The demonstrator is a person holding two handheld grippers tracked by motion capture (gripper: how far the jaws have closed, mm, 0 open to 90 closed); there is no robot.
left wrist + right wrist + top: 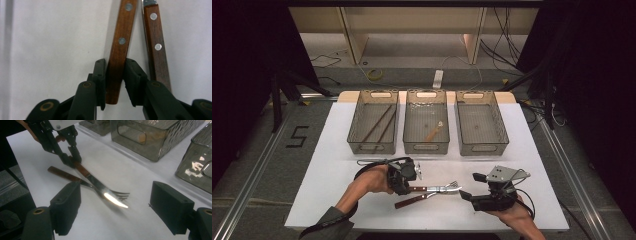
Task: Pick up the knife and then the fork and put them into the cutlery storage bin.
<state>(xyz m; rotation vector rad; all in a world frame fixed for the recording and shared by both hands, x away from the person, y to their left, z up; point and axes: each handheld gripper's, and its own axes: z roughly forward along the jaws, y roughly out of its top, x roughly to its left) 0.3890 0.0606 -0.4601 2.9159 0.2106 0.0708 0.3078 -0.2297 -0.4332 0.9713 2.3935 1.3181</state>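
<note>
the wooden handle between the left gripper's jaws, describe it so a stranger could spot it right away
Start at the white table, in front of the three mesh baskets. Two wooden-handled utensils cross there, a fork and a knife. The wanted handle sits between the left gripper's black jaws, gripped near its butt end; its neighbour lies bare beside it.

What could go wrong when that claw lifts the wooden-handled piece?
The left gripper clamps one wooden handle near its very end, so the long piece may tip or slip. The second handle lies right beside it, and the two pieces cross near the fork tines, so lifting one may drag the other.
</note>
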